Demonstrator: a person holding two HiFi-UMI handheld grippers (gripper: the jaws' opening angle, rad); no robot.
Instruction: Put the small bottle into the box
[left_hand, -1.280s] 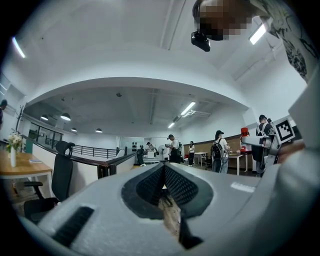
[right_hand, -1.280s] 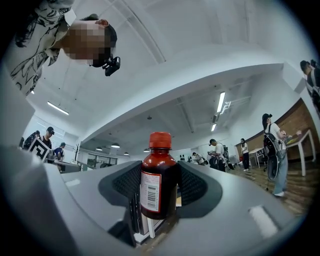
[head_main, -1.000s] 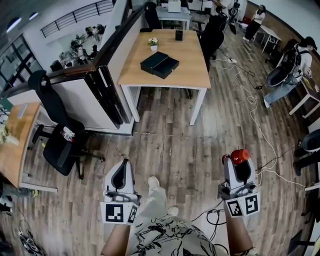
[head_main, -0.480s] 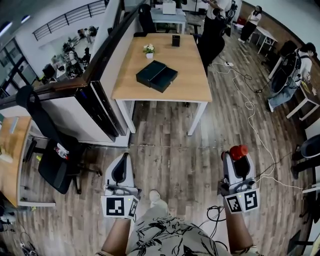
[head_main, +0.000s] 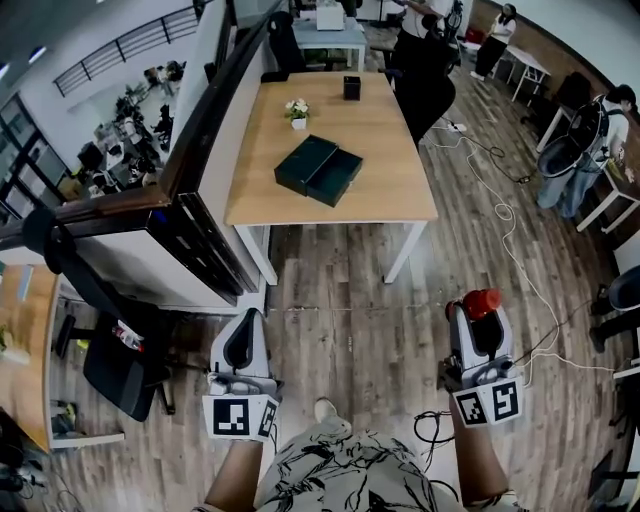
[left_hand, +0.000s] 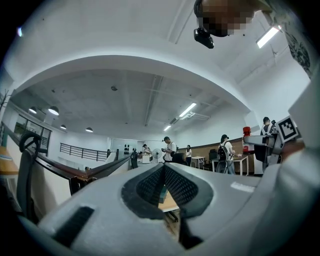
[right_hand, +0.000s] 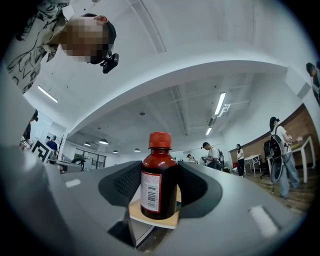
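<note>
A small dark brown bottle (right_hand: 159, 180) with a red cap and a white label stands upright between the jaws of my right gripper (right_hand: 159, 189), which is shut on it. In the head view the bottle's red cap (head_main: 481, 303) tops the right gripper (head_main: 482, 325) at the lower right, over the wooden floor. The box (head_main: 320, 170), dark and lying open in two halves, rests on a light wooden table (head_main: 385, 150) well ahead of both grippers. My left gripper (head_main: 243, 345) is held low at the left, shut with nothing in it (left_hand: 164, 187).
A small flower pot (head_main: 297, 110) and a small black item (head_main: 352, 88) also stand on the table. A dark partition (head_main: 205, 170) runs along its left side, with an office chair (head_main: 105, 355) lower left. Cables (head_main: 500, 215) trail over the floor at right. People stand at the far right.
The table with the box has come nearer and shifted slightly right in the head view. Both grippers hold the same pose, the bottle still in the right one.
</note>
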